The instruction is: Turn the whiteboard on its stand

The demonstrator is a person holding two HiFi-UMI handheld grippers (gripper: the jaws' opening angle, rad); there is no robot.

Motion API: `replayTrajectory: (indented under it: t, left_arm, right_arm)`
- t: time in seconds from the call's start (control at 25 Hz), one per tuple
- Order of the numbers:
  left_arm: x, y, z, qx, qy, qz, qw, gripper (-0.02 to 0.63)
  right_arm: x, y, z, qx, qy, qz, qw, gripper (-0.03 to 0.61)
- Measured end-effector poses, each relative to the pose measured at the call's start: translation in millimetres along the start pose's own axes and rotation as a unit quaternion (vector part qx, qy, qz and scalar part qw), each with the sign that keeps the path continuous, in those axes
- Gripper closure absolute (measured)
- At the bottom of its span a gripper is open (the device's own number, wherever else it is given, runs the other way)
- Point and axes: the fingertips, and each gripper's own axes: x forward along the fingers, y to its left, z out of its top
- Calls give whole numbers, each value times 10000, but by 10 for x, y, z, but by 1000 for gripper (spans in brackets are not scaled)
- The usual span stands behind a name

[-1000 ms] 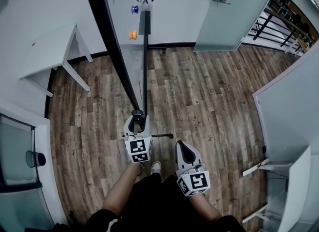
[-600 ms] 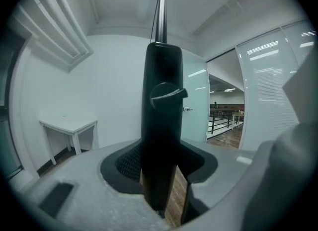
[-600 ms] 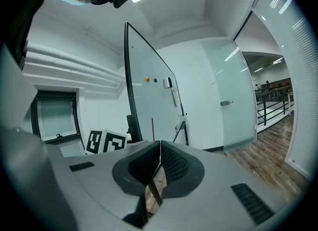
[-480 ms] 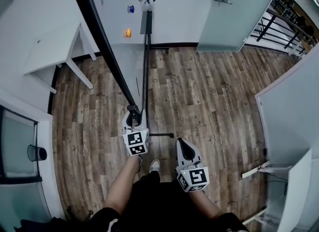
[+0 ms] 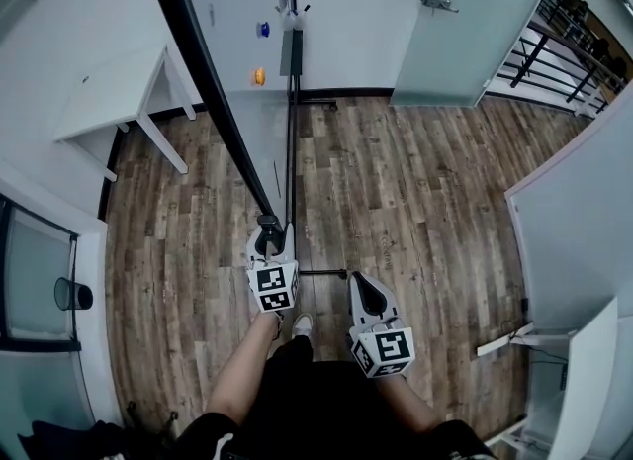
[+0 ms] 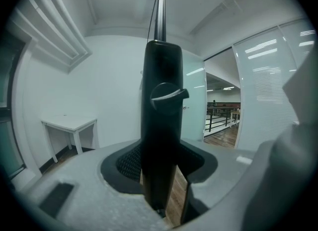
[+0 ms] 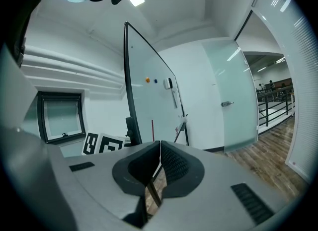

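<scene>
Two grey handheld grippers low in the head view, above a brown wood-plank floor (image 5: pixel 425 191). Left gripper (image 5: pixel 269 240) raised to the near edge of a tall black-framed whiteboard (image 5: pixel 232 43), jaws clenched on a thick black frame piece (image 6: pixel 160 125) with a small lever-like tab. That piece filling the gap between the pads in the left gripper view and rising straight up from them.

Right gripper (image 5: pixel 368 298) just beside it, nearer the person and apart from the board. Jaws pressed together with nothing between them, only a thin seam showing in the right gripper view.

Whiteboard seen at a steep slant from above. Black frame edge (image 5: pixel 211 82) running from the left gripper up to the top left of the head view, white writing face to its right. Small blue magnet (image 5: pixel 262 29) and small orange magnet (image 5: pixel 259 75) stuck on that face, orange nearer the person. Thin black rail (image 5: pixel 288 151) just right of the face, leading toward the far wall.

Black foot bar of the stand (image 5: pixel 324 272) flat on the floor between the two grippers, near the person's light shoe (image 5: pixel 304 326). Board and stand on the floor's left half, reaching from the far wall edge toward the person.

White table (image 5: pixel 114 87) by the left wall, left of the board. Frosted glass door (image 5: pixel 465 23) in the far wall toward the floor's far right corner, well apart from the board.
</scene>
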Motion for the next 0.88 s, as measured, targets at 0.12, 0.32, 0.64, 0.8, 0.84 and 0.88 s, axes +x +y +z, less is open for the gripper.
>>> replayTrajectory:
  t: [0.12, 0.32, 0.64, 0.8, 0.84, 0.88]
  left_arm:
    - [-79, -57, 14, -16, 55, -6, 10000, 420]
    - [-196, -106, 3, -40, 97, 75, 9999, 420]
    - [-476, -87, -118, -43, 120, 243, 9996, 420]
    - [-734, -120, -205, -55, 45, 323, 9995, 422]
    - [-793, -128, -213, -63, 22, 339, 9994, 420]
    - [-856, -133, -220, -70, -4, 354, 9993, 422]
  right_arm:
    - [-81, 15, 36, 6, 15, -17, 10000, 565]
    - [-325, -7, 17, 33, 5, -43, 10000, 565]
    - [-804, -143, -172, 8, 34, -32, 10000, 565]
    - [-970, -190, -227, -4, 5, 5, 10000, 565]
    - [-994, -195, -226, -6, -3, 22, 10000, 565]
    - [-1018, -193, -226, -7, -7, 43, 10000, 565]
